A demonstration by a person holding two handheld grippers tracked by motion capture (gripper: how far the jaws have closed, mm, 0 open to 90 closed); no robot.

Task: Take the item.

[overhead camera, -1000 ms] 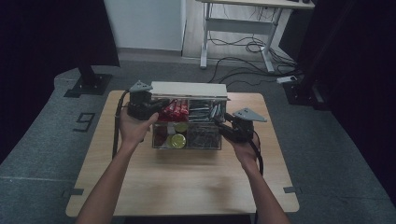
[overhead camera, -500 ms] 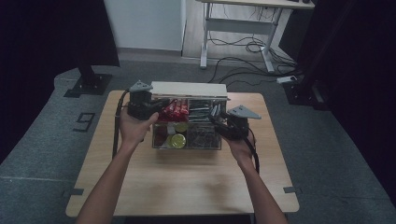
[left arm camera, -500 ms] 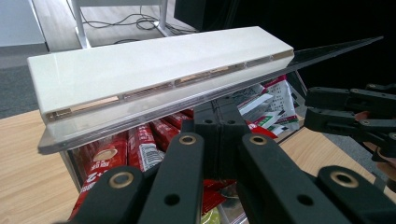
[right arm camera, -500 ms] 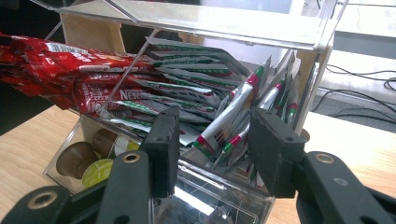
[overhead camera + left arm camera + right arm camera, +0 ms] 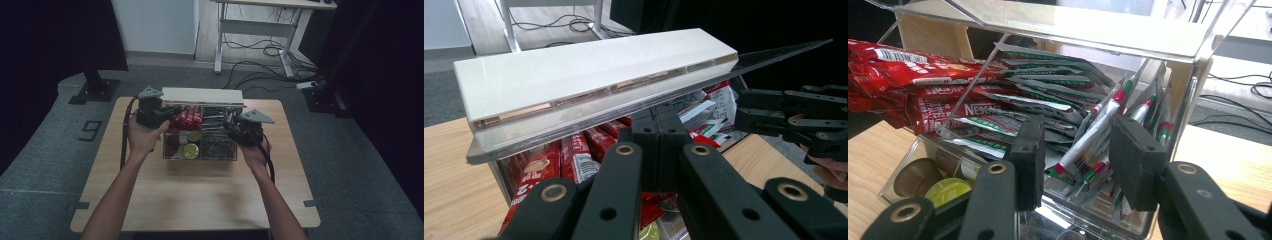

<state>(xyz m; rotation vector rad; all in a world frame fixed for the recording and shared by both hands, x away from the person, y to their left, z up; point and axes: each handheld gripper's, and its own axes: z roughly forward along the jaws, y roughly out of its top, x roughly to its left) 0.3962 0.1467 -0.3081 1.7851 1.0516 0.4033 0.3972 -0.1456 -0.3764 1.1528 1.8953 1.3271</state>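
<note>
A clear organiser box (image 5: 200,156) stands mid-table, its lid (image 5: 202,95) raised. My left gripper (image 5: 167,117) is at the box's back left corner. In the left gripper view its jaws (image 5: 659,130) are together on the lid's clear edge (image 5: 589,117), holding it up. Red stick packs (image 5: 923,75) fill the back left compartment. My right gripper (image 5: 1075,145) reaches into the right compartment of green and white sachets (image 5: 1048,105). Its jaws have just been closing, and a tilted sachet (image 5: 1098,132) stands between the pads untouched.
Coffee capsules (image 5: 948,190) lie in the front left compartment. The wooden table (image 5: 200,200) has bare room in front of the box. A desk frame and cables (image 5: 260,45) stand on the floor beyond. The right gripper (image 5: 784,115) also appears in the left gripper view.
My right gripper has shifted a little left, toward the box's right compartment. The left hand and the raised lid have stayed put.
</note>
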